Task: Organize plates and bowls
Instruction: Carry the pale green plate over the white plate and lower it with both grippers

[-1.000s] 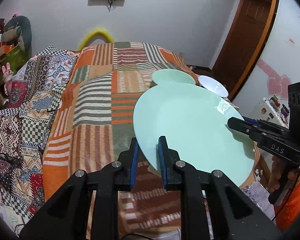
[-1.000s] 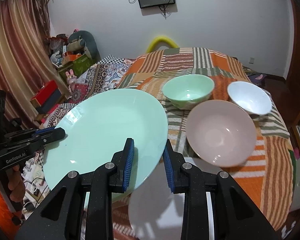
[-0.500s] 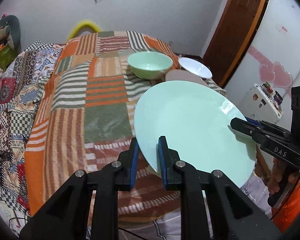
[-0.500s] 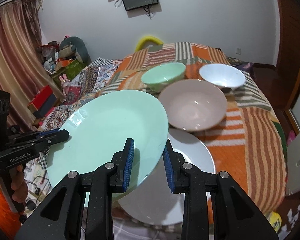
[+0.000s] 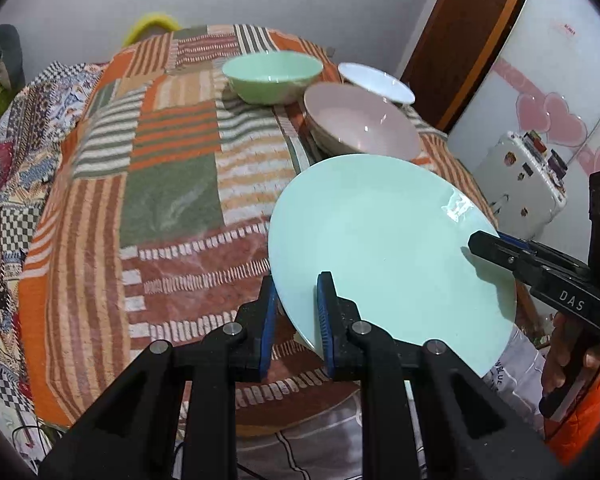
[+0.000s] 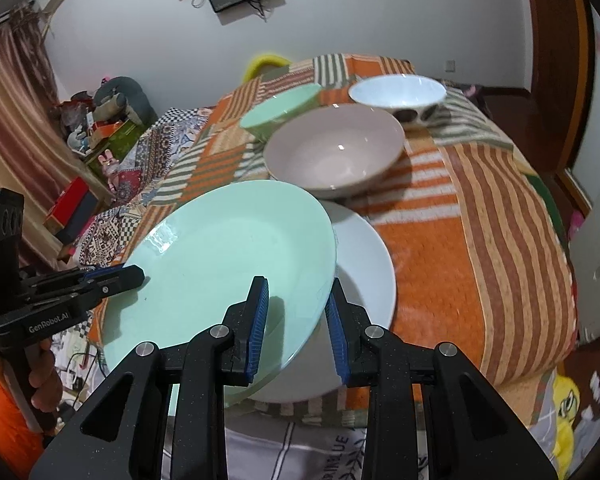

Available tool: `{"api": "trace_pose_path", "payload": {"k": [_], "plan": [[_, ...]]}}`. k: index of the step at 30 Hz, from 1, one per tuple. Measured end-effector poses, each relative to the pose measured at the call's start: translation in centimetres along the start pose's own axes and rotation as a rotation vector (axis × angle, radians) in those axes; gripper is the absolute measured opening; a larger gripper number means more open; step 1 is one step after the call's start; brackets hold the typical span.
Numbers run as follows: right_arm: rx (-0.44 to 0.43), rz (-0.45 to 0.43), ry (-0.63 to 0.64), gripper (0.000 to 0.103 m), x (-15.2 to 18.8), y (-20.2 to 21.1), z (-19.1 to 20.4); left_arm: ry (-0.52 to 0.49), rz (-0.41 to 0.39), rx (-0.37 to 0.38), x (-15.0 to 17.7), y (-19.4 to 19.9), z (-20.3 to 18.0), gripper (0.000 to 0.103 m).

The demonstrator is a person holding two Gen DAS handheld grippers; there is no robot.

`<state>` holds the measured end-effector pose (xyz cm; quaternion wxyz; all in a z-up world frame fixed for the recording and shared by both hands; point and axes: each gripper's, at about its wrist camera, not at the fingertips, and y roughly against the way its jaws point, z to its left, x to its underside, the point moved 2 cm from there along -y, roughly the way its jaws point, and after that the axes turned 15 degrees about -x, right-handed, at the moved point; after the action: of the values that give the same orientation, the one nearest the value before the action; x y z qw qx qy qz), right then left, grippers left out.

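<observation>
A large mint-green plate (image 5: pixel 380 240) (image 6: pixel 228 256) hangs tilted in the air, gripped at opposite rims. My left gripper (image 5: pixel 296 296) is shut on its near-left rim and shows at the left in the right wrist view (image 6: pixel 136 276). My right gripper (image 6: pixel 296 292) is shut on the other rim, seen from the left wrist as well (image 5: pixel 484 244). A white plate (image 6: pixel 364 256) lies on the blanket, partly under the green plate. Behind it stand a pink bowl (image 6: pixel 332 152) (image 5: pixel 360 128), a green bowl (image 5: pixel 272 76) (image 6: pixel 280 112) and a white bowl (image 6: pixel 396 92) (image 5: pixel 376 80).
An orange striped patchwork blanket (image 5: pixel 172 184) (image 6: pixel 480 240) covers the surface. A small white cabinet (image 5: pixel 520 184) and a brown door (image 5: pixel 460 40) stand at the right. Boxes and toys (image 6: pixel 100 132) pile up at the left. A person's hand (image 5: pixel 560 360) holds each grip.
Both grippers have carried the green plate forward and lower. The bowls have come nearer, and the white plate now shows beneath the green plate's edge.
</observation>
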<state>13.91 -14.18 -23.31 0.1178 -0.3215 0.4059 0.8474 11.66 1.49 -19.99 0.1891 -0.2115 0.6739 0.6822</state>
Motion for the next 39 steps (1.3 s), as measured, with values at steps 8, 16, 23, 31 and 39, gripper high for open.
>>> {"api": "trace_pose_path", "payload": {"k": [8, 16, 23, 31, 39], "plan": [[0.008, 0.036, -0.051, 0.026, 1.3, -1.0, -1.6, -0.018, 0.065, -0.008, 0.5, -2.8, -1.1, 0.019], [0.016, 0.058, -0.084, 0.026, 1.8, -1.6, -2.8, -0.03, 0.098, -0.013, 0.2, -4.7, -1.8, 0.019], [0.014, 0.07, -0.096, 0.026, 1.8, -1.9, -3.3, -0.045, 0.081, -0.035, -0.5, -5.2, -1.9, 0.018], [-0.008, 0.081, -0.115, 0.026, 1.7, -2.8, -3.3, -0.058, 0.089, -0.093, -1.0, -6.2, -2.0, 0.019], [-0.016, 0.069, -0.127, 0.027, 1.4, -3.0, -3.2, -0.032, 0.121, -0.074, -0.6, -7.2, -1.7, 0.02]]}}
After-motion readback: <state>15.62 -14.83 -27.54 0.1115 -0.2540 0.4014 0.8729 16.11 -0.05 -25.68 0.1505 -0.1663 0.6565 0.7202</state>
